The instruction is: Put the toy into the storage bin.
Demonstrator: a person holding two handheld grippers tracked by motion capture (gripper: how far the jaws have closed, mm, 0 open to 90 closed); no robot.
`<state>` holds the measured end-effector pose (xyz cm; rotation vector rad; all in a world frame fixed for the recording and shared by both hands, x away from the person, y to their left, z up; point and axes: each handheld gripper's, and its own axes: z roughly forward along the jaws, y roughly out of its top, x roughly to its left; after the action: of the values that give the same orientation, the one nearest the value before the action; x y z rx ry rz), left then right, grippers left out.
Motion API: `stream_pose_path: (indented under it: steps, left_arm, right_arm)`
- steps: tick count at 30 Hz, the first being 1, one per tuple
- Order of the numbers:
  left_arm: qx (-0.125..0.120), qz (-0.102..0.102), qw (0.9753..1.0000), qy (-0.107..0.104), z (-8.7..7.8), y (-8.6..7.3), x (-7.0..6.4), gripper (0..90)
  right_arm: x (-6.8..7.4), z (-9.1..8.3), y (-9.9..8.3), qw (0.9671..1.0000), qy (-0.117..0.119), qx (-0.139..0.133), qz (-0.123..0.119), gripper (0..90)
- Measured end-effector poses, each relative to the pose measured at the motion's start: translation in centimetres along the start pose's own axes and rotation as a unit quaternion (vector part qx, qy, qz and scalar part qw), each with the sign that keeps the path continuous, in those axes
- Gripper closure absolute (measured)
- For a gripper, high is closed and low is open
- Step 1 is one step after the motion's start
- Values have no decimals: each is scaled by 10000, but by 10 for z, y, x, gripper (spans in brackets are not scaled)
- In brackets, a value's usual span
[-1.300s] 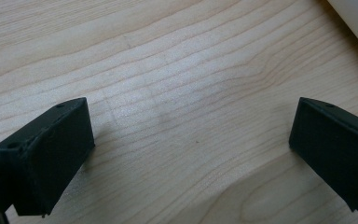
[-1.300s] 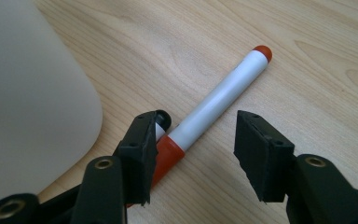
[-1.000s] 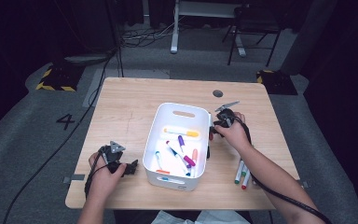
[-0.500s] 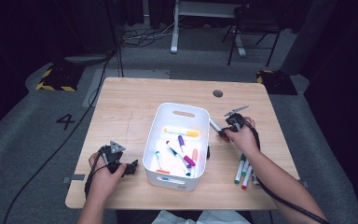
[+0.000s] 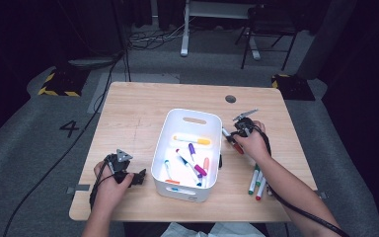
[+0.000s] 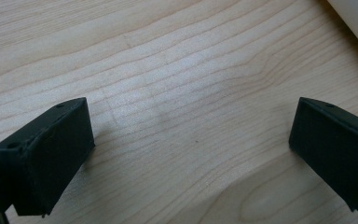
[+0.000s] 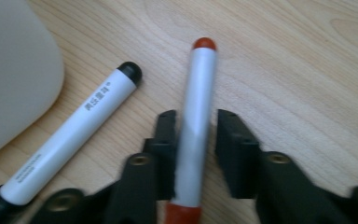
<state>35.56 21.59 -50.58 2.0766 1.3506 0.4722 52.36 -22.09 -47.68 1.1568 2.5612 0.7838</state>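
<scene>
Several markers lie in the bin already. R gripper clamps a red marker; black marker & others wait on surface. L gripper open, idle.

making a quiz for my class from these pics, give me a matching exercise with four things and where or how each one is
Things:
1. red-capped marker
2. black-capped marker
3. yellow marker
4. left gripper

States:
a. open over bare wood
b. lying in the white bin
c. between the right gripper jaws
d. on the table beside the bin

Pairs: 1-c, 2-d, 3-b, 4-a
</scene>
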Motion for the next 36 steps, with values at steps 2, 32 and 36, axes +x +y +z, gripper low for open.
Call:
stream_pose_path:
  steps: [2, 32, 36]
  left_arm:
    - [2, 2, 10000, 0, 0, 0, 0, 1]
    - [4, 30, 10000, 4, 0, 1, 1, 1]
    - [4, 31, 10000, 1, 0, 1, 1, 1]
  right_arm:
    - [-1, 0, 1, 10000, 45, 50, 15, 763]
    - [31, -102, 5, 9969, 565, -528, -120, 766]
    - [39, -119, 7, 9951, 692, -664, -225, 765]
